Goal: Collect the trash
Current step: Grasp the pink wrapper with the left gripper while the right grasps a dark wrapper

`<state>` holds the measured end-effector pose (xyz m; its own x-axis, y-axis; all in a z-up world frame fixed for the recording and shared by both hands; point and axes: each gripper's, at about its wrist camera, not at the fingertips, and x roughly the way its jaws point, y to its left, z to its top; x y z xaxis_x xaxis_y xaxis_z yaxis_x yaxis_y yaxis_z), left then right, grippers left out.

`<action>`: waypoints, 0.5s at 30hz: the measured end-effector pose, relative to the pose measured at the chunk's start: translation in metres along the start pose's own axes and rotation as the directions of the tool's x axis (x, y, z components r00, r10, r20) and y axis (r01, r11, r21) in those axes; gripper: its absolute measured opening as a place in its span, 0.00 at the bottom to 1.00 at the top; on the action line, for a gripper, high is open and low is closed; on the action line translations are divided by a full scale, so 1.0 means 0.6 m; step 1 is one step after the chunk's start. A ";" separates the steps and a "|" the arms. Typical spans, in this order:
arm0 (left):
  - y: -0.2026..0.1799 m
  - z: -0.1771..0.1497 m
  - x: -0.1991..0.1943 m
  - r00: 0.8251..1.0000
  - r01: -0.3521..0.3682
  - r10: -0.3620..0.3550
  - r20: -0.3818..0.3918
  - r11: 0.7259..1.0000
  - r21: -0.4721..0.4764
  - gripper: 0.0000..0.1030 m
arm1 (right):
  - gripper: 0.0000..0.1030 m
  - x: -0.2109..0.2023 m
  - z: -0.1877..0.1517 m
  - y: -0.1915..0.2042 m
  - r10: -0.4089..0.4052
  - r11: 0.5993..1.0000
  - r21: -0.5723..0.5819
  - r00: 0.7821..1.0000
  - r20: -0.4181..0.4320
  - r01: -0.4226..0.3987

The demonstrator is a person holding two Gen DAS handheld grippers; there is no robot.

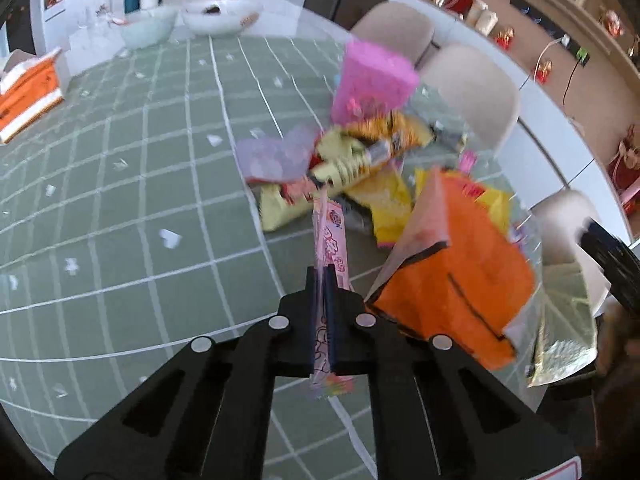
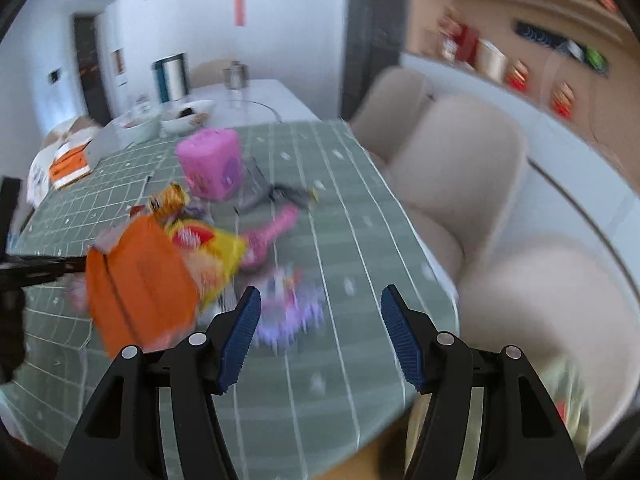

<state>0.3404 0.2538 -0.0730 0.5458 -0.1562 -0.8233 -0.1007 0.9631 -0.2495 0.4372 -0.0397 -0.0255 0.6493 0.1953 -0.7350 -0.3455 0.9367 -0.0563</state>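
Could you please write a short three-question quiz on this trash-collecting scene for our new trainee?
1. True or false: the left gripper is shut on the pink wrapper.
2. How do the right gripper's jaws stand? A) clamped on a wrapper B) open, holding nothing C) out of view
3. Fill in: the wrapper pile lies on a green checked ______.

Key
1. True: the thin pink wrapper runs between its closed fingers.
2. B: they stand wide apart above the tablecloth.
3. Tablecloth.

Left claw (image 1: 323, 280) grips pink wrapper (image 1: 330, 240) — pinched tight.
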 end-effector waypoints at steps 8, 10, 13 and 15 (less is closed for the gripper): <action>0.011 0.019 -0.068 0.998 -0.023 0.028 0.055 0.996 -0.083 0.04 | 0.58 0.192 0.151 0.023 0.198 0.954 -0.212 0.977 -0.076 -0.210; 0.014 0.018 -0.070 0.997 -0.045 0.050 0.051 0.994 -0.097 0.04 | 0.58 0.257 0.177 0.036 0.235 0.925 -0.275 0.963 -0.133 -0.263; 0.026 0.012 -0.064 0.997 -0.064 0.068 0.025 0.990 -0.124 0.04 | 0.58 0.323 0.190 0.053 0.241 0.898 -0.332 0.954 -0.176 -0.288; 0.031 0.004 -0.061 0.997 -0.079 0.081 0.007 0.987 -0.139 0.04 | 0.58 0.366 0.192 0.058 0.234 0.891 -0.347 0.951 -0.203 -0.293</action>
<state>0.3203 0.2781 -0.0464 0.5416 -0.0759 -0.8372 -0.2581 0.9328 -0.2516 0.6458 0.0692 -0.1111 0.3996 0.3457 -0.8490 -0.7329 0.6768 -0.0693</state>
